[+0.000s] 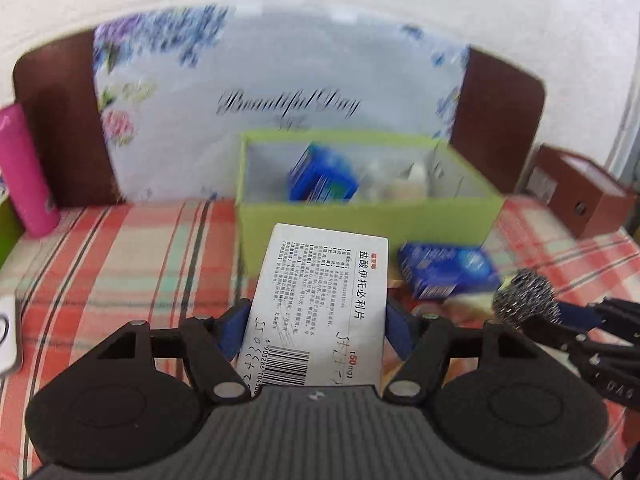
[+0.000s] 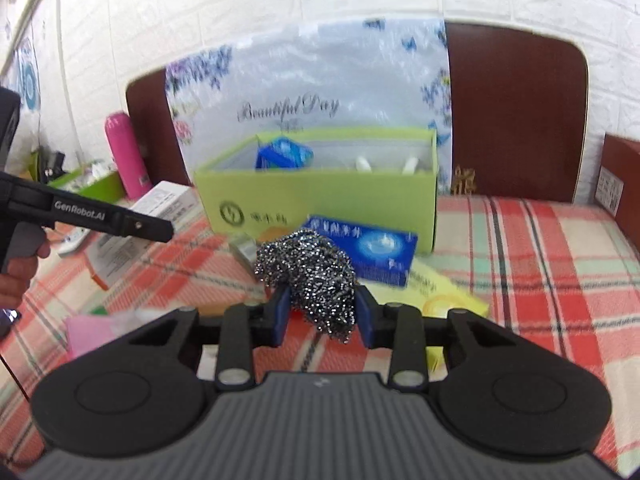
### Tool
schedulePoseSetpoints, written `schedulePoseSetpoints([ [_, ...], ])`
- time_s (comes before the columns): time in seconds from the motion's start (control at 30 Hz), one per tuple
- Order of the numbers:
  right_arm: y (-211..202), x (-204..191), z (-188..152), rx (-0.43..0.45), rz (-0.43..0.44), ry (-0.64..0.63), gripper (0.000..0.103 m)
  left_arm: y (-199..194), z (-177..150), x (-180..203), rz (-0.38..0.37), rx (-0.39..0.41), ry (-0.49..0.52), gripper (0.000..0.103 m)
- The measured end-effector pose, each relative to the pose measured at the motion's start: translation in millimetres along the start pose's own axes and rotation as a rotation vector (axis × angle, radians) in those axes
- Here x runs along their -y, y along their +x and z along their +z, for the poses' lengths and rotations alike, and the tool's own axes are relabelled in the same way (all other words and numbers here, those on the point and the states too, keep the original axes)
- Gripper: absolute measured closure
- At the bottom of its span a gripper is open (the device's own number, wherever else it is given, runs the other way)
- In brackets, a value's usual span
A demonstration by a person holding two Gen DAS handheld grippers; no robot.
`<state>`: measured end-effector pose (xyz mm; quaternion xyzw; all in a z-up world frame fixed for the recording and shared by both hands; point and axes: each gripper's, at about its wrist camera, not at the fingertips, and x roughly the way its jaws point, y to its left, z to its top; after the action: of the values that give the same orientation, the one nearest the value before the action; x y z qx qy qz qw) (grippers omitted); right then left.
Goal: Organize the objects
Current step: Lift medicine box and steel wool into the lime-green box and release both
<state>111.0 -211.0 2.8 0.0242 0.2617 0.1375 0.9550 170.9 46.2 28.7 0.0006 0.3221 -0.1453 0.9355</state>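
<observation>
My left gripper (image 1: 318, 330) is shut on a white medicine box (image 1: 324, 296) with black print and a barcode, held above the checked cloth in front of the green box (image 1: 360, 216). My right gripper (image 2: 324, 318) is shut on a steel wool scrubber (image 2: 310, 276), which bulges up out of the blue pads; the same scrubber (image 1: 524, 298) shows at the right of the left wrist view. The green box (image 2: 320, 196) holds a blue packet (image 2: 284, 154) and white bottles. A blue carton (image 2: 368, 250) lies on the cloth just before the green box.
A pink bottle (image 1: 26, 172) stands at the left, a brown box (image 1: 580, 196) at the right. A floral board (image 2: 312, 92) leans on a brown headboard behind. Yellow packets (image 2: 444, 292), a pink sheet (image 2: 90, 334) and white cartons (image 2: 160, 204) lie on the cloth.
</observation>
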Motion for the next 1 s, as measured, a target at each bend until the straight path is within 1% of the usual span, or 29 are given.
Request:
schedulePoseSetpoints([
  [0.1,-7,1,18,0.049,-0.001,-0.015,0.069,0,24,14,-0.033,0.042,0.018,0.031],
  [0.23,-5,7,44,0.105,-0.031,-0.041,0.069,9,56,33,-0.065,0.081,0.046,0.031],
  [0.33,-1,12,60,0.147,-0.063,-0.064,0.069,25,76,43,-0.1,0.071,0.04,0.031],
  [0.4,4,17,69,0.17,-0.091,-0.078,0.069,39,86,50,-0.107,0.063,0.05,0.031],
  [0.5,16,27,77,0.172,-0.113,-0.072,0.069,65,95,52,-0.124,0.034,0.033,0.031],
  [0.7,49,41,82,0.148,-0.128,-0.066,0.069,119,104,41,-0.097,-0.037,0.004,0.031],
  [0.87,77,46,87,0.129,-0.127,-0.067,0.069,143,110,29,-0.078,-0.058,0.0,0.031],
  [0.93,87,46,89,0.123,-0.123,-0.077,0.069,151,114,25,-0.052,-0.068,-0.002,0.031],
  [1.0,96,45,90,0.118,-0.12,-0.089,0.069,156,116,17,-0.028,-0.062,-0.006,0.031],
])
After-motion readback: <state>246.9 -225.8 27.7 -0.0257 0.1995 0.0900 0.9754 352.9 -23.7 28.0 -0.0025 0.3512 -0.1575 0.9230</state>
